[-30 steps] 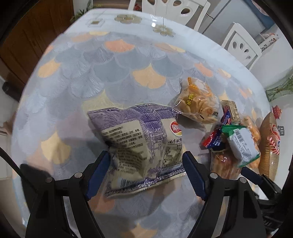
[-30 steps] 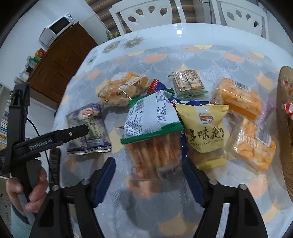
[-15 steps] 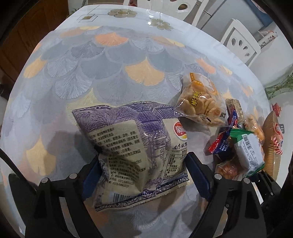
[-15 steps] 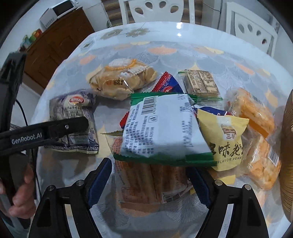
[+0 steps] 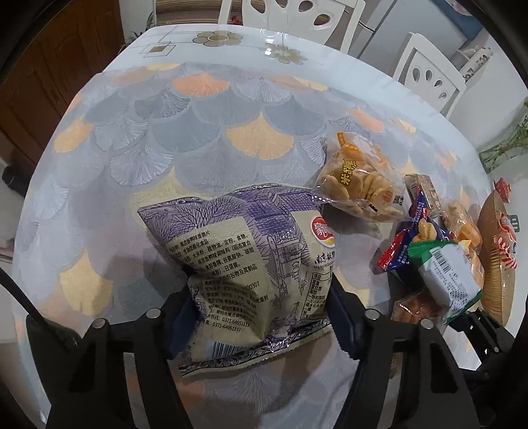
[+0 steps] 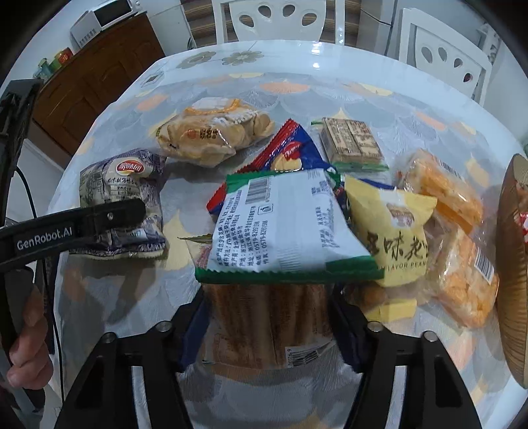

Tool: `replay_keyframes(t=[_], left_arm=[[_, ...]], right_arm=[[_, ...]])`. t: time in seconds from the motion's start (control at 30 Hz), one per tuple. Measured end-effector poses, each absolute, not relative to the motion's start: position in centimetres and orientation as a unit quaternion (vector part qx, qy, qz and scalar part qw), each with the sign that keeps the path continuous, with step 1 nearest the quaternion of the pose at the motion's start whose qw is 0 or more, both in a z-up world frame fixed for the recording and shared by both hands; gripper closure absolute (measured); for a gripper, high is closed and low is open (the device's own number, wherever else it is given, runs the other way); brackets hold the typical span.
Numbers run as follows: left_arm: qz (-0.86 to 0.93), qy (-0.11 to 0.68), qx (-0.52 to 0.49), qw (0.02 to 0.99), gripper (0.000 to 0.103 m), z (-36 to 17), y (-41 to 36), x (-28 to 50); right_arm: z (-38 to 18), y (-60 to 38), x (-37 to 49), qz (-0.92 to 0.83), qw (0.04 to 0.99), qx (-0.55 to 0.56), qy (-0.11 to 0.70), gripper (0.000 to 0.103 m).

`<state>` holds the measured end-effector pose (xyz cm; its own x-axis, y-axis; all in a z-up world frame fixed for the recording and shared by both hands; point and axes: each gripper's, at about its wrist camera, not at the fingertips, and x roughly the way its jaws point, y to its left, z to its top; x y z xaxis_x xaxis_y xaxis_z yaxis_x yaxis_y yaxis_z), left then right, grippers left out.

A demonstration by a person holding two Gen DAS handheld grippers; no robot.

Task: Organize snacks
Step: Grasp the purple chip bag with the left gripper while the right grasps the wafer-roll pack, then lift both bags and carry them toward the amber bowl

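Note:
My left gripper (image 5: 260, 316) is shut on a purple and beige snack bag (image 5: 250, 260), pinching its near end; the bag also shows in the right wrist view (image 6: 122, 204). My right gripper (image 6: 267, 326) is shut on a clear pack of biscuit sticks (image 6: 270, 320) with a green and white bag (image 6: 283, 227) lying on top of it. A woven basket (image 6: 514, 264) stands at the far right; its rim also shows in the left wrist view (image 5: 495, 264).
On the fan-patterned tablecloth (image 5: 198, 132) lie a clear bag of round crackers (image 6: 214, 132), a red and blue bag (image 6: 290, 148), a wafer pack (image 6: 349, 138), a yellow bean bag (image 6: 396, 231) and orange snack packs (image 6: 455, 237). White chairs (image 6: 270, 19) stand behind.
Both grippers have moved forward over their packs and closed on them. The purple bag is now crumpled between the left fingers.

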<state>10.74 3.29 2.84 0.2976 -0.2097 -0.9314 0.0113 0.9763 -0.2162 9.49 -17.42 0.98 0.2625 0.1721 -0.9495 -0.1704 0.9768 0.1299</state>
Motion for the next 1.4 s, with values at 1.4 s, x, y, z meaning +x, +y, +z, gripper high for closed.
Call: replay_keyframes(t=[1.4], left_arm=[[-0.22,0.514,-0.006,0.829,0.039,16.9,-15.9,7.1]], right_arm=[[7.8,-42.8,1.5,-0.01,0.767,0.225,0.601,0.042]])
